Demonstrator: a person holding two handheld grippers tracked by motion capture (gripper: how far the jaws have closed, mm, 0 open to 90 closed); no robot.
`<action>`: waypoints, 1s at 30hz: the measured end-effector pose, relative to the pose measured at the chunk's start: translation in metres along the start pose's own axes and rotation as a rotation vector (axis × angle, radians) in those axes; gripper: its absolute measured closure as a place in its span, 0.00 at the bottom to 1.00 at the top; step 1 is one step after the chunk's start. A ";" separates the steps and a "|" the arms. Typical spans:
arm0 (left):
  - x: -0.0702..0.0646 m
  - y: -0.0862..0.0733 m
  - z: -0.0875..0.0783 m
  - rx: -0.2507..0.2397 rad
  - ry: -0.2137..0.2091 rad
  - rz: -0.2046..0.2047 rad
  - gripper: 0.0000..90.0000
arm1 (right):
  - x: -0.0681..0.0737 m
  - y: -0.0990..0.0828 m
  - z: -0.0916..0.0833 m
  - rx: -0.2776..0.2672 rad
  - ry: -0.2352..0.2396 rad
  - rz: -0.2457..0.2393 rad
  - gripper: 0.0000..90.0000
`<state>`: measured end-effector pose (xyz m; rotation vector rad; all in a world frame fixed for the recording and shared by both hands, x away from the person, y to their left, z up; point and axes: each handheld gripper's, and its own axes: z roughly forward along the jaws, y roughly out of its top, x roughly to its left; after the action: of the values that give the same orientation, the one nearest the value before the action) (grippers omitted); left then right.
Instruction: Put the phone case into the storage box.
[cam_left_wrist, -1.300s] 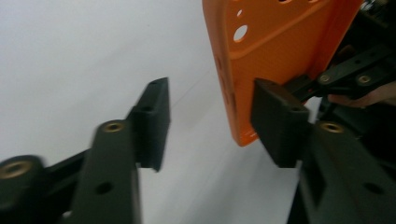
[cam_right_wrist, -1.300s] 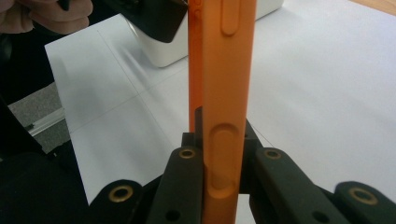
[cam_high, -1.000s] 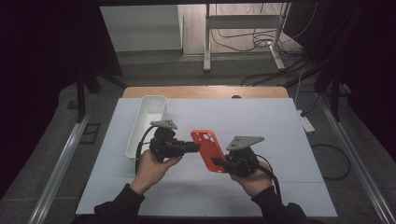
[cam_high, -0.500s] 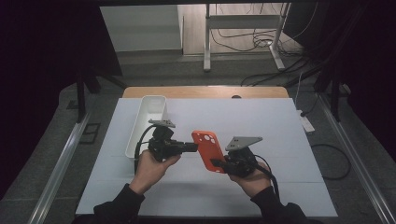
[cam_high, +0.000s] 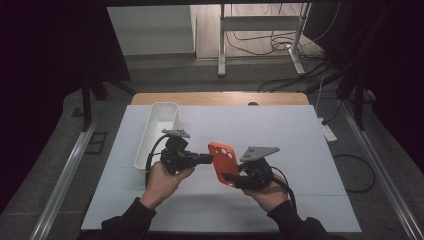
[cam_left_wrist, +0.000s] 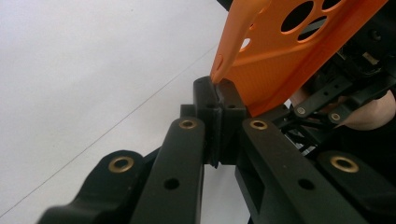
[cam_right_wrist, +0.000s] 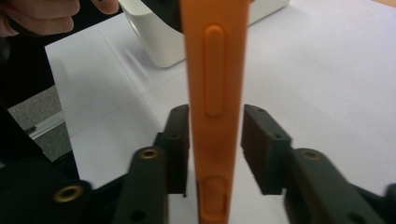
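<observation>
1. The orange case hangs above the white table, at the centre of the high view, between the two grippers.
2. The left gripper is clenched on the case's left edge; in its own view the pads pinch the orange rim.
3. The right gripper has just been opening: the case stands between its jaws, with a gap on the right side in its own view.
4. A white bin sits at centre left, beside the left hand.

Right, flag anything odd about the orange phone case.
The orange silicone phone case hangs tilted above the white table, pinched by one thin edge in the left gripper; the right gripper's jaws have just been opening around it.
</observation>
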<state>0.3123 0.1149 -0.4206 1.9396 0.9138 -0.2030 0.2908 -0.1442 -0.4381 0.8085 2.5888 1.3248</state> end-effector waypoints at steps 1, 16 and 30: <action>0.000 0.000 0.000 -0.001 0.004 -0.002 0.99 | 0.000 0.000 0.000 -0.002 -0.002 0.001 0.61; 0.006 0.000 -0.010 -0.022 0.051 0.009 0.99 | -0.001 -0.003 0.002 0.018 -0.017 0.018 0.24; 0.012 0.001 -0.019 -0.028 0.079 0.015 0.99 | -0.002 -0.010 -0.003 0.046 -0.025 0.026 0.06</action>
<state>0.3174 0.1363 -0.4159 1.9395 0.9488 -0.1053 0.2872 -0.1520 -0.4447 0.8634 2.6075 1.2572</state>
